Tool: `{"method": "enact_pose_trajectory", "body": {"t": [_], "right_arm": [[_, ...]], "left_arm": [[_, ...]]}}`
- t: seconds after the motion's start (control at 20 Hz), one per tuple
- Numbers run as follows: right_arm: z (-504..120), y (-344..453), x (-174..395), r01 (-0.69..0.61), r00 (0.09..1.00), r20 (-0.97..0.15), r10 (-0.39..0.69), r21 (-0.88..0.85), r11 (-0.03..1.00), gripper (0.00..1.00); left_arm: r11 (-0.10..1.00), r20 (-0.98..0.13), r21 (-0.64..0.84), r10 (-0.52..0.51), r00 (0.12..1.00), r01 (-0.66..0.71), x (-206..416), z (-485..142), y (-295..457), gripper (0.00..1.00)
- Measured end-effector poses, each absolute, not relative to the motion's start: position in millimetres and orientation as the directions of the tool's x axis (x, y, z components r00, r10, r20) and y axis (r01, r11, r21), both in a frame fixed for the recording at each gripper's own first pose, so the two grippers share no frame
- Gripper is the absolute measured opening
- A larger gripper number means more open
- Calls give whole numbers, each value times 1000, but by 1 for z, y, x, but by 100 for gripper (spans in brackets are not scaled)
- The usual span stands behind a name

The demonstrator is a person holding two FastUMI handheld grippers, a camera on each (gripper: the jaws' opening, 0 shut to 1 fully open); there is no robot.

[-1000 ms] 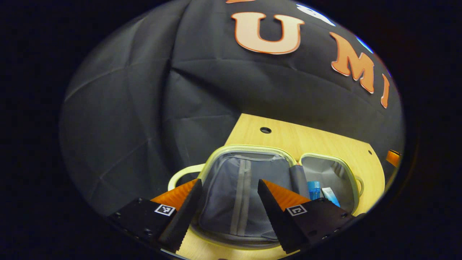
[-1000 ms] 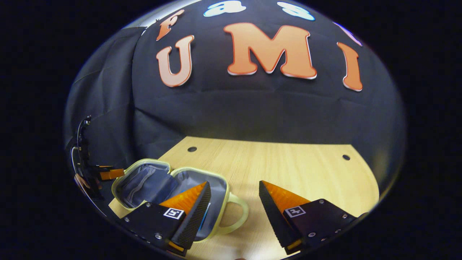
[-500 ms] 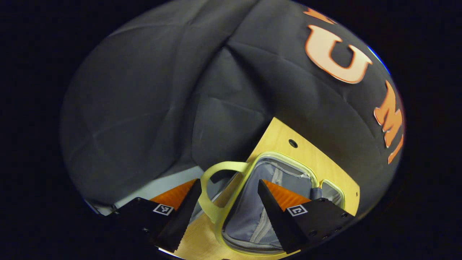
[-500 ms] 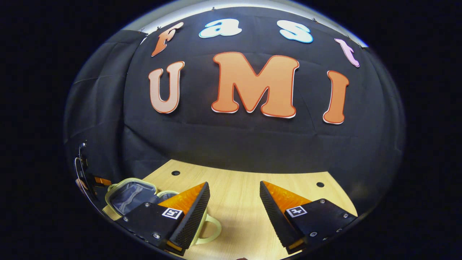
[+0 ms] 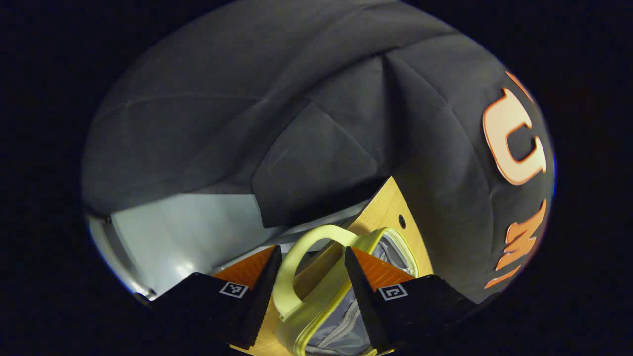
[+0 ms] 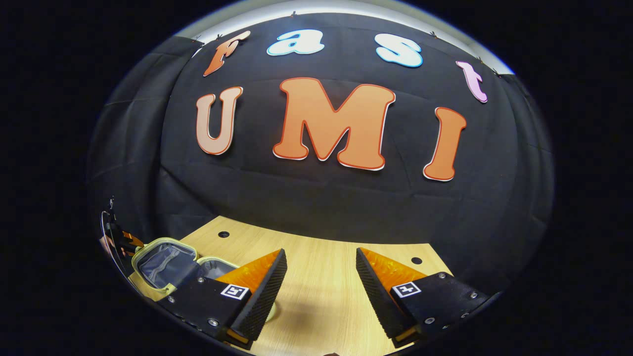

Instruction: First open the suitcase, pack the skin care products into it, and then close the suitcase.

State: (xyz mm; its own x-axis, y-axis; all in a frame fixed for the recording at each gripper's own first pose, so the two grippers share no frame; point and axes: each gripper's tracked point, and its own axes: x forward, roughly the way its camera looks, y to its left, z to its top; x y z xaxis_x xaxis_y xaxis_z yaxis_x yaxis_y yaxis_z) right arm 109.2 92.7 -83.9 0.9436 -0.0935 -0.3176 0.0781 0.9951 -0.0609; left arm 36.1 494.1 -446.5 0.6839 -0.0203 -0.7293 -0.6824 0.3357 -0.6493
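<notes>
The small suitcase (image 5: 341, 316) has a pale yellow-green shell and grey lining, and it lies open on the wooden table (image 5: 383, 207). In the left gripper view its looped handle (image 5: 301, 257) stands between my left gripper's (image 5: 309, 296) fingers, which are open and apart from it on both sides. In the right gripper view the open suitcase (image 6: 160, 264) lies at the far left, partly hidden behind my right gripper's left finger (image 6: 262, 284). My right gripper (image 6: 321, 301) hovers open over bare table with nothing between its fingers. The left gripper (image 6: 123, 240) shows small beside the suitcase's far-left rim.
The table (image 6: 316, 257) runs back to the black cloth wall, with small round holes (image 6: 223, 234) near its far edge. Past the table's left end, a pale floor (image 5: 183, 232) shows in the left gripper view.
My left gripper swung left and dropped toward the suitcase's end, so the handle now sits between its fingers. My right gripper drew back and tilted up; the suitcase slid further left in its view.
</notes>
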Motion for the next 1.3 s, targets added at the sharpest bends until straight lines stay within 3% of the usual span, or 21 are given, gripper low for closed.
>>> {"method": "enact_pose_trajectory", "body": {"t": [0.05, 0.1, 0.2, 0.25, 0.3, 0.35, 0.4, 0.55, 0.85, 1.3], "right_arm": [[-85, 90, 107, 80, 944, -316, -96, -64, 995, 90], [-86, 87, 105, 80, 943, -318, -98, -68, 994, 90], [-82, 84, 102, 72, 945, -315, -93, -78, 994, 90], [-79, 80, 102, 73, 947, -306, -97, -89, 993, 90], [-77, 77, 101, 76, 948, -302, -102, -97, 992, 90], [-76, 74, 99, 80, 948, -300, -106, -98, 992, 90], [-75, 71, 96, 86, 948, -298, -110, -93, 992, 90], [-73, 59, 85, 115, 947, -292, -135, -86, 990, 91], [-73, 40, 57, 191, 934, -289, -211, -96, 977, 91], [-71, 44, 49, 203, 936, -282, -211, -56, 978, 91]], "left_arm": [[309, -734, -654, -38, 678, -691, 35, -451, 494, 80], [301, -763, -621, -22, 646, -724, 25, -459, 503, 74], [259, -775, -616, -30, 631, -744, 28, -474, 499, 28], [265, -772, -618, -27, 635, -740, 15, -457, 497, 30], [305, -767, -617, -27, 641, -726, 15, -449, 504, 20], [363, -769, -599, -12, 639, -713, 20, -453, 502, 19], [415, -760, -594, -10, 650, -689, 23, -445, 502, 8], [554, -697, -583, 34, 716, -594, 42, -394, 498, 8], [716, -589, -559, 12, 808, -418, 57, -303, 474, 7], [823, -432, -547, -124, 893, -150, 84, -194, 393, 7]]}}
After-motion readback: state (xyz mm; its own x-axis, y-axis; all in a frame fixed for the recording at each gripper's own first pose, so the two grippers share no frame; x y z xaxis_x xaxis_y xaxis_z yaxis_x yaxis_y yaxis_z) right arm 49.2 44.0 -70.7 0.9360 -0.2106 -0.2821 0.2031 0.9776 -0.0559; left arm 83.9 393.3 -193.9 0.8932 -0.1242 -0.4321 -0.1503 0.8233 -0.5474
